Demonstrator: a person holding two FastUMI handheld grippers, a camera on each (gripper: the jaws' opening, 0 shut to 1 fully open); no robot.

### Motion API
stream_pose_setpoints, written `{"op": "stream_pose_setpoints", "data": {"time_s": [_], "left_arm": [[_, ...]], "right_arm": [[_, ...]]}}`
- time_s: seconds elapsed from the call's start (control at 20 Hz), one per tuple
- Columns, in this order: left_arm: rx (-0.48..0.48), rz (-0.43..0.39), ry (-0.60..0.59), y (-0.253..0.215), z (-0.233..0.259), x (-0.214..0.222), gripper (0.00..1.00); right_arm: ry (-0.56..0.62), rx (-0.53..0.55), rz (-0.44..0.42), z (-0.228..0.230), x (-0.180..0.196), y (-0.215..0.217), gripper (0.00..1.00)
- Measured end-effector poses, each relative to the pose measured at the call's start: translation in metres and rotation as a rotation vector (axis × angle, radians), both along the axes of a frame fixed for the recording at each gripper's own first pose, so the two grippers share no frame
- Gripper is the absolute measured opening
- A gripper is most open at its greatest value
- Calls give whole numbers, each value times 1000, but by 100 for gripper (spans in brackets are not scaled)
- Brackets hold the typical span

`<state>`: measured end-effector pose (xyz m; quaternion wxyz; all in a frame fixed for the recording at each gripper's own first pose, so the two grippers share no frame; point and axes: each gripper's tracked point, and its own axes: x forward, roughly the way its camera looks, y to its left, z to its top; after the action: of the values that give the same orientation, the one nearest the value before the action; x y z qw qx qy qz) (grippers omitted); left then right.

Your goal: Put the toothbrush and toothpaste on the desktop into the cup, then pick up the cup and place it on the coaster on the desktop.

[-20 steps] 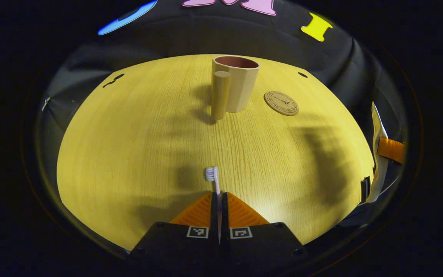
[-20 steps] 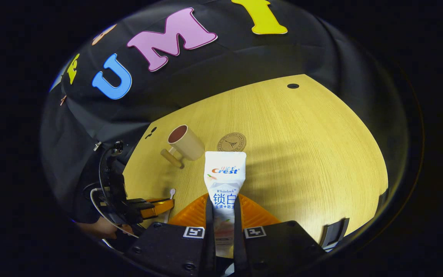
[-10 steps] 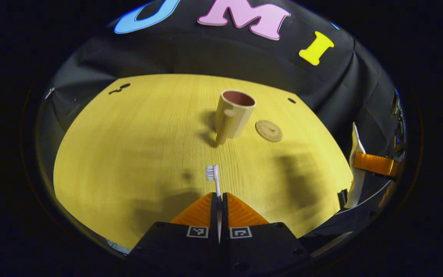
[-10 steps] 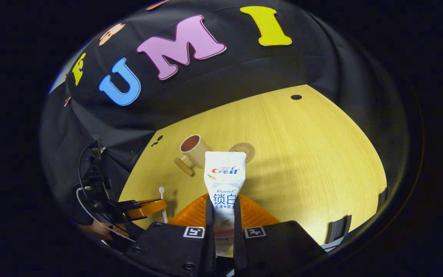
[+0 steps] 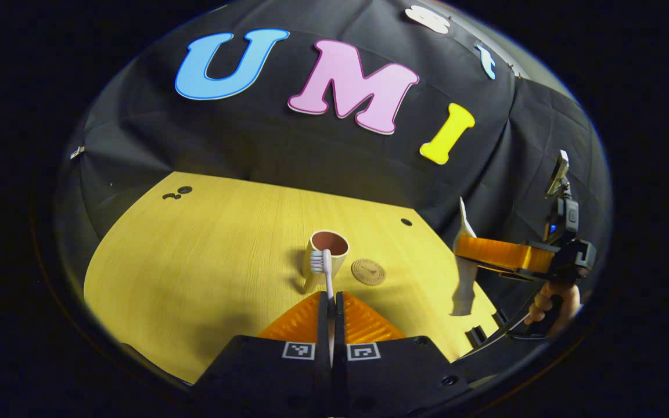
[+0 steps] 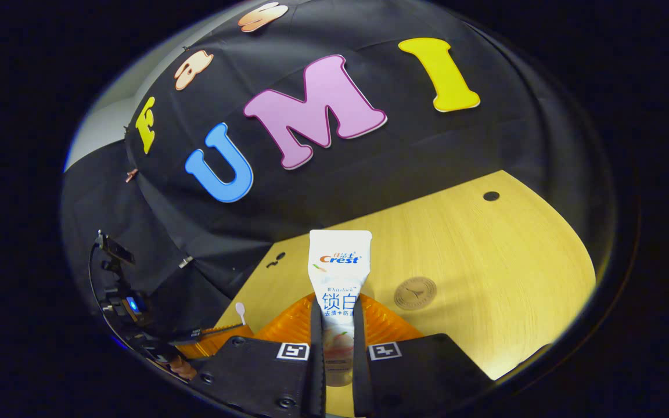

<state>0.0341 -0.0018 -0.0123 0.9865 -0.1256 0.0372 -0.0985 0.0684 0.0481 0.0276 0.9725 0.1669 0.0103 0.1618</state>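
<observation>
A recording booth: black cloth wall [image 5: 311, 157] draped behind a bare pale wooden desktop [image 5: 207, 255].

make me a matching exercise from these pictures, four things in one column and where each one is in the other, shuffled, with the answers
1 toothbrush
2 toothpaste
3 cup
4 coaster

a stands upright on the table, nothing in it
b gripped by the right gripper
c lies flat on the table beside the cup
d gripped by the left gripper

Pairs: 1-d, 2-b, 3-a, 4-c
</observation>
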Motion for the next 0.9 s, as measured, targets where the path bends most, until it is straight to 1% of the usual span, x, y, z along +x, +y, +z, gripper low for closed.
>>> {"op": "stream_pose_setpoints", "data": {"time_s": [0.2,0.4,0.5,0.65,0.9], "left_arm": [[-8,10,-22,10,9,-7,6],[-10,33,-18,17,8,-5,6],[-17,43,-15,20,8,-7,6],[-34,56,-7,24,6,-4,6],[-38,73,-10,27,8,-1,6]], "right_arm": [[-58,17,27,26,56,21,22],[-69,53,49,33,114,42,22],[-69,51,61,30,139,52,22],[-76,23,78,20,168,64,22],[-92,-1,82,3,202,73,22]]}}
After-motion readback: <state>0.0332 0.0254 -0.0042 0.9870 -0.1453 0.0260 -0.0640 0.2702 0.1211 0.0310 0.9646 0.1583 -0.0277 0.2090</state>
